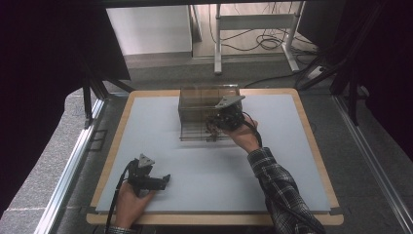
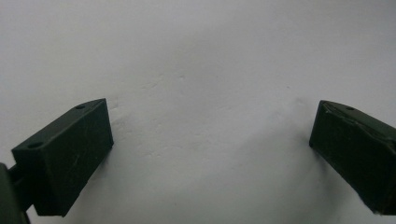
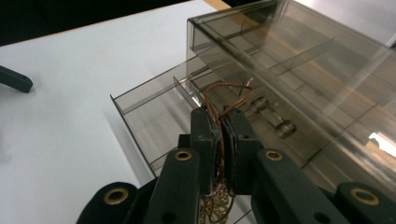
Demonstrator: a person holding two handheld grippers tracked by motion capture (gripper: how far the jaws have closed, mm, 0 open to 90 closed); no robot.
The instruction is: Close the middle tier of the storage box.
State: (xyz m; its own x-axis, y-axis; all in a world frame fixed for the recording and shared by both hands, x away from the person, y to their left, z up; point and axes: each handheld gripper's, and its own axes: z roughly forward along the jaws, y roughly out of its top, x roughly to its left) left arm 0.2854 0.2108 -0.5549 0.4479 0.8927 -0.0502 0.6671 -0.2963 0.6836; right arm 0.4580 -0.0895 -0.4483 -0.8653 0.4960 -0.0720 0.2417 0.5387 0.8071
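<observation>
the right hand-held gripper is clamped on a gold necklace over the open drawer of the clear box; it is best lowered inside a compartment before release, while the left hand-held gripper rests wide on the desk

No readable text, label or number appears anywhere.

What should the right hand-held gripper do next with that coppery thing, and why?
Probably lower it a little and open. The right hand-held gripper is shut on the coppery chain, directly above the pulled-out drawer of the clear box.
</observation>
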